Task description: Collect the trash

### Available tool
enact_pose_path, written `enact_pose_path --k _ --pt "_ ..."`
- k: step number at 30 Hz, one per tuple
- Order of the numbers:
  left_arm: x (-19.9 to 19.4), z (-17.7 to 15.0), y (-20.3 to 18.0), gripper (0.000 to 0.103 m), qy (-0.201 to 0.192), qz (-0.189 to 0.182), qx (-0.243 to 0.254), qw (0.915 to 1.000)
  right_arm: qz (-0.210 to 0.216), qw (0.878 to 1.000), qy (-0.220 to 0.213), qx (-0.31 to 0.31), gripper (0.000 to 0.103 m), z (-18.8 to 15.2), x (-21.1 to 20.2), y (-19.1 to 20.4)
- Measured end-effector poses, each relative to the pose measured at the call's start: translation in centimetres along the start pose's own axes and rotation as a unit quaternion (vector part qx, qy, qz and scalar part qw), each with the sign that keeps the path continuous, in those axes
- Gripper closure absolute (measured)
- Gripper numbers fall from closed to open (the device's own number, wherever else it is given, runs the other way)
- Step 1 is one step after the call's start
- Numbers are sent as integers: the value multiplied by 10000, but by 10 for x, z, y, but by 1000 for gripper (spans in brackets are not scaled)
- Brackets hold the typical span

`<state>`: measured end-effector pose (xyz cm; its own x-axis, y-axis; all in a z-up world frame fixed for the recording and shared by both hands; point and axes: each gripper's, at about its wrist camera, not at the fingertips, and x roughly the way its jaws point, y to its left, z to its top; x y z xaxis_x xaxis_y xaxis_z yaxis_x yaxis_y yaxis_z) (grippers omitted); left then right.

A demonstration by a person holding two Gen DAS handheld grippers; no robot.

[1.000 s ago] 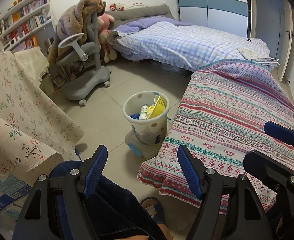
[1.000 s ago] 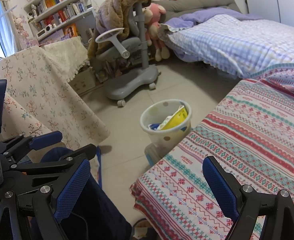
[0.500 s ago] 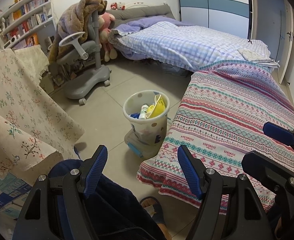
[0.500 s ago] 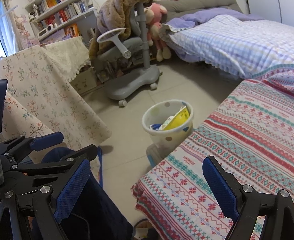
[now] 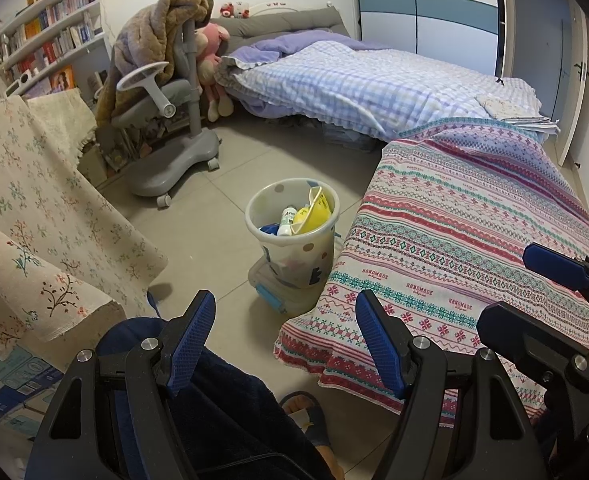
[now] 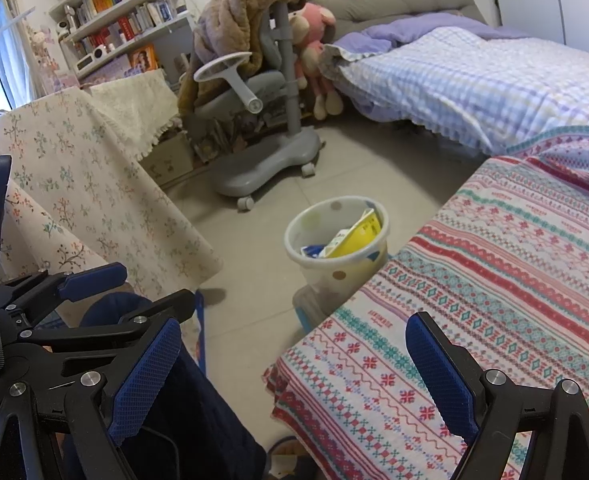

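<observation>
A child's bedroom with a grey tiled floor (image 5: 222, 216) fills both views, a bed along the right side and furniture on the left. Nearest the cameras, at the bottom of each frame, the left gripper (image 5: 286, 344) and the right gripper (image 6: 294, 376) are both held low and spread wide with nothing between their blue pads, which suggests the person carrying them is between pickups. Below them show a dark navy trouser leg (image 5: 222, 408) and a slippered foot (image 5: 306, 412).

Just beyond, the red, teal and white striped woven bedspread (image 5: 466, 240) drapes over the bed corner at lower right, and a floral cream cloth (image 5: 42, 216) hangs down at the left.

At centre frame the white polka-dot plastic trash bin (image 5: 294, 264) stands on the floor just beside the bedspread's edge, perched on a clear lidded box with blue clips (image 5: 274, 296). It already holds a yellow wrapper (image 5: 314, 216), a small white bottle (image 5: 286, 220) and something blue, so collecting looks well under way. No loose trash is plain on the floor.

Farther back stand a grey rolling chair draped with a brown blanket (image 5: 166, 112), a pink plush toy (image 5: 210, 64), a blue checked quilt (image 5: 354, 88) and, at upper left, white bookshelves (image 5: 46, 40).
</observation>
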<state>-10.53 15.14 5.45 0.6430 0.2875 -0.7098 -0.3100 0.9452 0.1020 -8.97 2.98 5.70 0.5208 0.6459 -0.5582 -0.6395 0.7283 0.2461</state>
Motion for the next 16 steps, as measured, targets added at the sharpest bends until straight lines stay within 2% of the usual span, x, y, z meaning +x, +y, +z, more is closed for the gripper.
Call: enact_pose_path --k 16 --pt "-4 -3 5 28 -12 46 -60 10000 -13 10000 21 -54 8 0 3 4"
